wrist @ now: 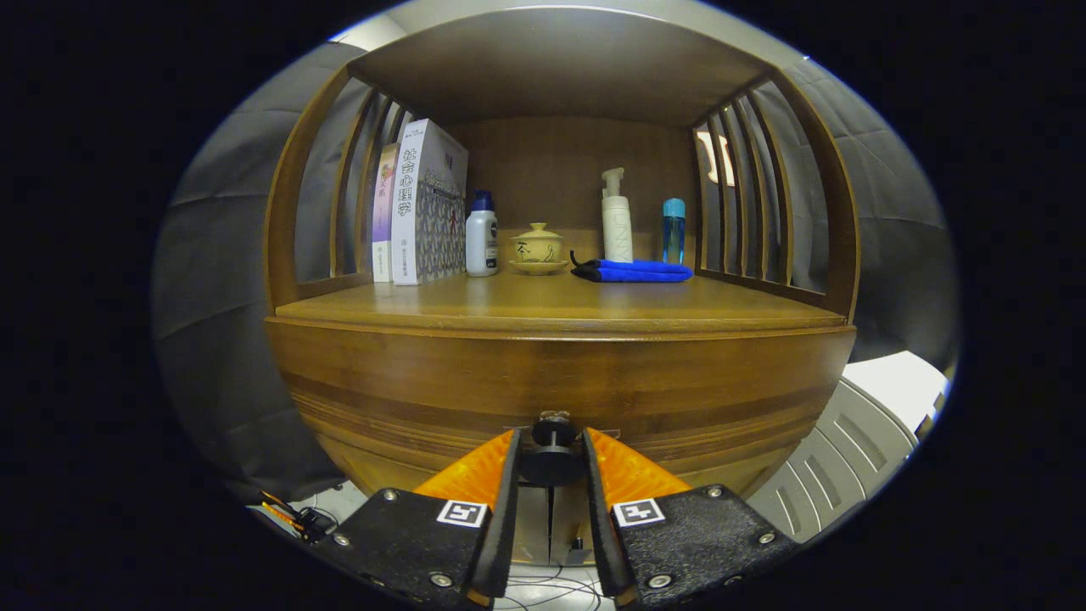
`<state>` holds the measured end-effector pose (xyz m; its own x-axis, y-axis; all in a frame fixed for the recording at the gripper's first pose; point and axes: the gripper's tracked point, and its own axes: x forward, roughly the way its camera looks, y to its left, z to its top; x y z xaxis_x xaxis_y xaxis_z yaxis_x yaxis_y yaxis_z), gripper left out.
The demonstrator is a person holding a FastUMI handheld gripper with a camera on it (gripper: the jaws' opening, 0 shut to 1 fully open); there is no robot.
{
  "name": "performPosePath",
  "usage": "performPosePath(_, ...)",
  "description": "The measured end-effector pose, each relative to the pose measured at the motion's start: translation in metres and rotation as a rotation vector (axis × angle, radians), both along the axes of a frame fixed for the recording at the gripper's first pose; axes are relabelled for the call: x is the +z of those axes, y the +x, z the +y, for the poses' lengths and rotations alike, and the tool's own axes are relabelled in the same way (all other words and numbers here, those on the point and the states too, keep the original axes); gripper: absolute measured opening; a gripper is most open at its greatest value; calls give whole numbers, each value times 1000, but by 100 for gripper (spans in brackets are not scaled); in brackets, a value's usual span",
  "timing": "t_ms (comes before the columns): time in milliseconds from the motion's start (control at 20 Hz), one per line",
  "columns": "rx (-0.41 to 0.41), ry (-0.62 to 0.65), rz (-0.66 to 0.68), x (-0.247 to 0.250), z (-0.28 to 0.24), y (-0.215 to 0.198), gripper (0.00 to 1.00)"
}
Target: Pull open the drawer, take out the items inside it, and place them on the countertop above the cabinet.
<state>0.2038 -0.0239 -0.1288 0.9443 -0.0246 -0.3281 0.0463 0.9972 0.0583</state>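
Ridged tool (551,450) fingers clamped on round knob (552,462) (dark, disc-shaped) of smooth wooden drawer (679,399)

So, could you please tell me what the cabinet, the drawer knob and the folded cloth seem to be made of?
Cabinet: probably varnished wood, with brown grain bands and soft sheen. Drawer knob, between the gripper fingers: dark, likely metal, unclear. Blue cloth: soft matte fabric, perhaps microfibre.

Only stuff I can actually read: the white book (427,204) spine says 社会心理学. The pump bottle (617,222) has UNNY running down it. Everything else is too tiny.
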Motion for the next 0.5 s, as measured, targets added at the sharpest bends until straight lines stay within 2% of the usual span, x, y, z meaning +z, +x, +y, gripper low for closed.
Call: performPosePath(500, -17, -14, -1, 5, 6, -66, 40)
